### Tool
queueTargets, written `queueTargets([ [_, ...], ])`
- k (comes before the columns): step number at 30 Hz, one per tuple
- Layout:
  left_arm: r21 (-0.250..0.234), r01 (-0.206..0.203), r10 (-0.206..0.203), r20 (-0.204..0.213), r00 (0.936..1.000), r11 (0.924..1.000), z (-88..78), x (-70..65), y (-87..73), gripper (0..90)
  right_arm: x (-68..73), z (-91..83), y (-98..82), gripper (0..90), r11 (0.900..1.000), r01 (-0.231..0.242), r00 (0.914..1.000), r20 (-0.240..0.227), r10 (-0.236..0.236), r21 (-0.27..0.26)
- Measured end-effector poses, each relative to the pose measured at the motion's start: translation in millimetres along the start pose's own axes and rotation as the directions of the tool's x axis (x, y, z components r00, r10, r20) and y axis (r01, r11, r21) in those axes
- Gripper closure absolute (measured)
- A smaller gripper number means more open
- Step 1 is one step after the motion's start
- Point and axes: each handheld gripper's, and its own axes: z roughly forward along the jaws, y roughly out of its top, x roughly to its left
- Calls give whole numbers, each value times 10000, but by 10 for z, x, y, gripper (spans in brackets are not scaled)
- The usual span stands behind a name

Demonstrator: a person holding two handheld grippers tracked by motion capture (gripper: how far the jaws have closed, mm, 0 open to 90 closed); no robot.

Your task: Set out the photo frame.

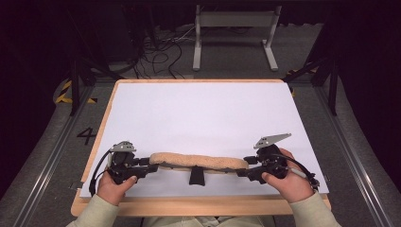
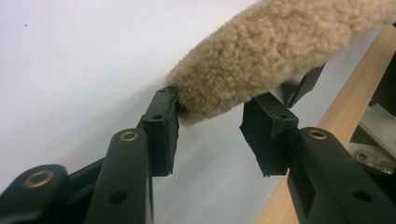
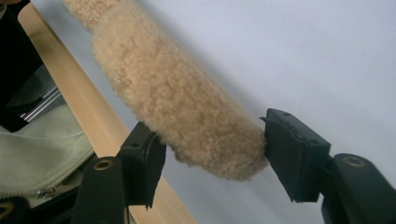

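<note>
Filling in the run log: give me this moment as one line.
object: long tan fleece pad on white table sheet | left gripper: open around one end | right gripper: open around other end

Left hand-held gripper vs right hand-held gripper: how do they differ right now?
The left hand-held gripper is at the fleece pad's left end; the right hand-held gripper is at its right end. The right one's grey plate tilts up higher than the left's. Both have their jaws spread around the pad's tips.
</note>
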Motion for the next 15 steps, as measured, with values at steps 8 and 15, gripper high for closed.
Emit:
queueTargets([
  [8,241,-235,234,57,9997,9994,-3,-17,-35,535,-23,17,-82,348,9990,220,9997,-137,-214,395],
  [15,144,-710,707,191,9973,9974,-83,-15,-45,521,-24,6,-120,410,9979,475,9988,66,-479,447],
])
